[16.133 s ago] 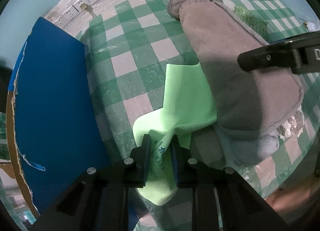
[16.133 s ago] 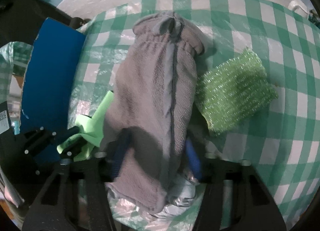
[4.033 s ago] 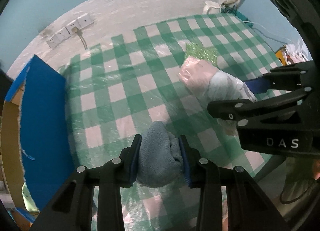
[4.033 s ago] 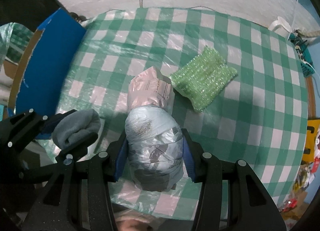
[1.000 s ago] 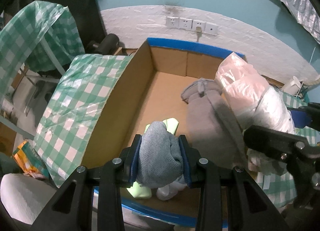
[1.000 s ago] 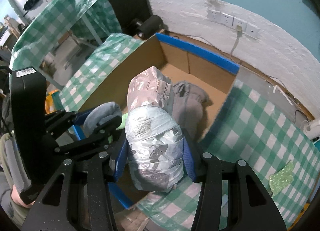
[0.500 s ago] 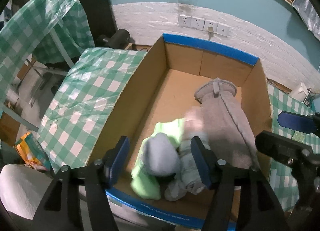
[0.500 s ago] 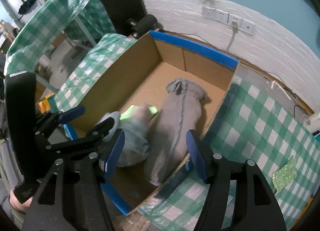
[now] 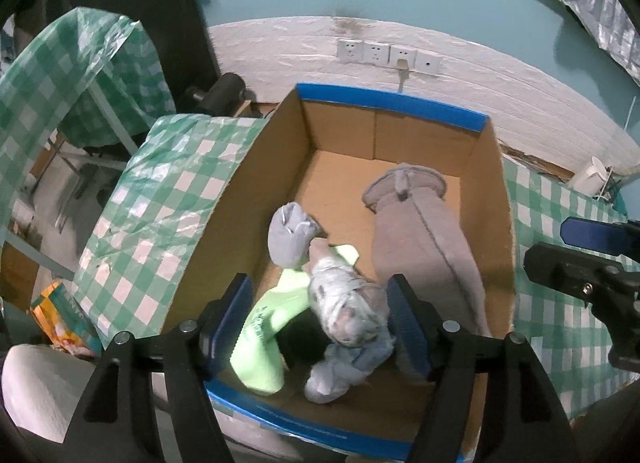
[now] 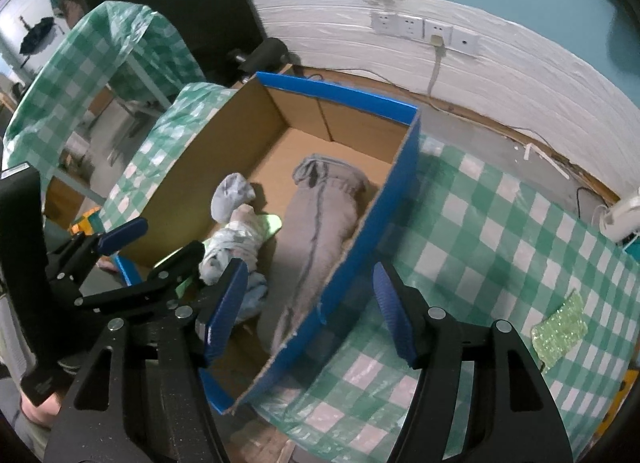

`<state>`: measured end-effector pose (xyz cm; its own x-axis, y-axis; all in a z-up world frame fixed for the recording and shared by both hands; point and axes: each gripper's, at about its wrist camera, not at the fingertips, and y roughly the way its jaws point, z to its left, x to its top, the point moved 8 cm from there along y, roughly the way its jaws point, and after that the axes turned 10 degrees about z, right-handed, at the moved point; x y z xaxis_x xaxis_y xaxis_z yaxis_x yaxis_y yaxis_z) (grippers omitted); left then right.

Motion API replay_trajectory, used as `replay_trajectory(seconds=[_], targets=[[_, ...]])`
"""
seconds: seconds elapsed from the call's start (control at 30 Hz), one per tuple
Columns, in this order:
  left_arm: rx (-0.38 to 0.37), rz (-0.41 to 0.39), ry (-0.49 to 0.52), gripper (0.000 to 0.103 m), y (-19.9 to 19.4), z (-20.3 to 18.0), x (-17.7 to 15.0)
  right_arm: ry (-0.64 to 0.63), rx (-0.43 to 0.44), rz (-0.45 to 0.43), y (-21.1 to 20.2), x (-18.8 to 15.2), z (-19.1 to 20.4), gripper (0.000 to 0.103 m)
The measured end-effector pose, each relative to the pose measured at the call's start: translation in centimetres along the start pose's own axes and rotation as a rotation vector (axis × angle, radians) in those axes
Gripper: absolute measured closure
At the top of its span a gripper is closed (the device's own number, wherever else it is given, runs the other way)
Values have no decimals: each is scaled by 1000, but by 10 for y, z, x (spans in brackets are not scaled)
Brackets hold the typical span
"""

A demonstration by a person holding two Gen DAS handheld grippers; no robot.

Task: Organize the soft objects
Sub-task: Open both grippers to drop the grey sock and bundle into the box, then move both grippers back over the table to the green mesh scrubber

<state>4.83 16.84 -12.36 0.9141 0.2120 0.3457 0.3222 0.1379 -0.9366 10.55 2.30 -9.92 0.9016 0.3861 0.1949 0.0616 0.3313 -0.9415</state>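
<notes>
A cardboard box with blue edges sits below the table. Inside lie a long grey plush item, a light green cloth, a grey-blue rolled sock and a plastic-wrapped bundle. My left gripper is open and empty above the box's near end. My right gripper is open and empty above the box's right wall. The same items show in the right wrist view: plush, sock, bundle. A sparkly green sponge cloth lies on the table.
The green checked tablecloth covers the table right of the box. A second checked table stands left of the box. Wall sockets with a cable are behind. A white object sits at the table's far edge.
Both grippers have opened over the box. The grey-blue sock and the wrapped bundle dropped from them and now lie in the box on the green cloth beside the plush item.
</notes>
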Motion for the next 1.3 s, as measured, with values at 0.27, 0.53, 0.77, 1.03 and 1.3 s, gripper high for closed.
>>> replay_trajectory(seconds=[0.27, 0.53, 0.77, 1.03, 1.3], targets=[[-8, -4, 52, 32, -4, -25, 1, 56, -12, -1, -5, -9, -29, 37], [-19, -9, 91, 31, -9, -51, 2, 117, -23, -12, -13, -21, -62, 36], [-18, -8, 144, 31, -10, -76, 2, 175, -43, -16, -21, -35, -98, 36], [-24, -10, 200, 30, -12, -106, 1, 252, -51, -16, -26, -55, -138, 35], [-39, -12, 262, 25, -10, -143, 0, 329, -76, -9, -26, -76, -180, 34]])
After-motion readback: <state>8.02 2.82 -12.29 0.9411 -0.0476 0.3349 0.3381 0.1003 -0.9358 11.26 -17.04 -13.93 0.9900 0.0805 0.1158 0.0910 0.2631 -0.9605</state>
